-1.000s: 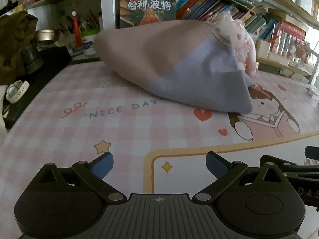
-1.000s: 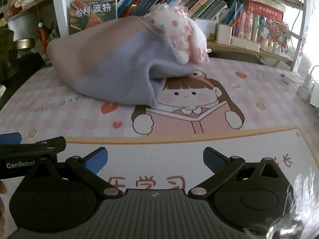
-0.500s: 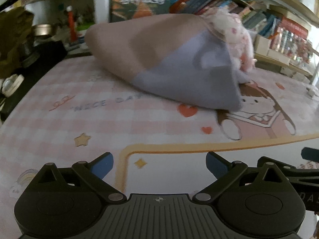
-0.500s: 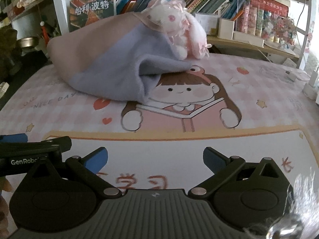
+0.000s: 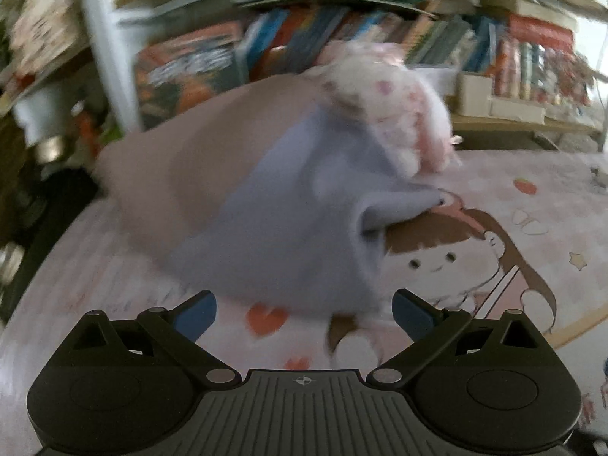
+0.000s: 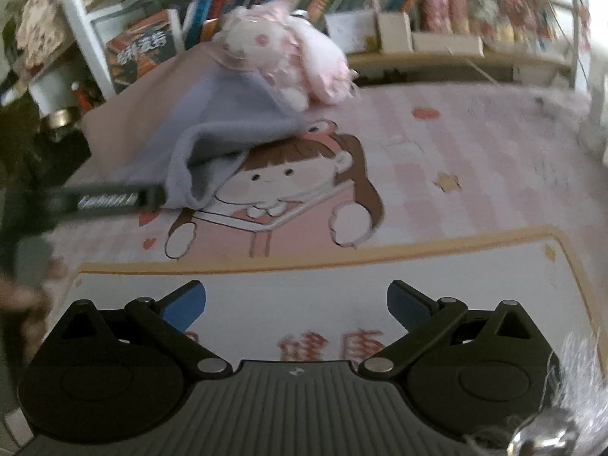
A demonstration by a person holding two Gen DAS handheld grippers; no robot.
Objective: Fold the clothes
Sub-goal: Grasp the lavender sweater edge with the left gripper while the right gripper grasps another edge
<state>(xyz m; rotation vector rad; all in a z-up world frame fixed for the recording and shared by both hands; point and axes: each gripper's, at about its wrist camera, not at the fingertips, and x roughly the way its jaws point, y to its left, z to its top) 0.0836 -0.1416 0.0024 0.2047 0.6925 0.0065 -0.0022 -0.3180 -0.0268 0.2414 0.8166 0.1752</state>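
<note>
Bookshelves (image 5: 342,38) are seen behind the bench (image 6: 475,174). Garment (image 5: 273,220) is heaped at bench back w/ plush (image 5: 391,114) on top. Left tool (image 5: 304,309) is spread wide just before garment, right tool (image 6: 296,304) likewise, nothing gripped.

Ahead of the fingers lies a pink checked desk mat (image 6: 475,174) printed with a cartoon girl (image 6: 281,186). Beyond it a white-framed bookshelf (image 5: 102,60) holds rows of books (image 5: 342,30). Daylight comes from the far right.
</note>
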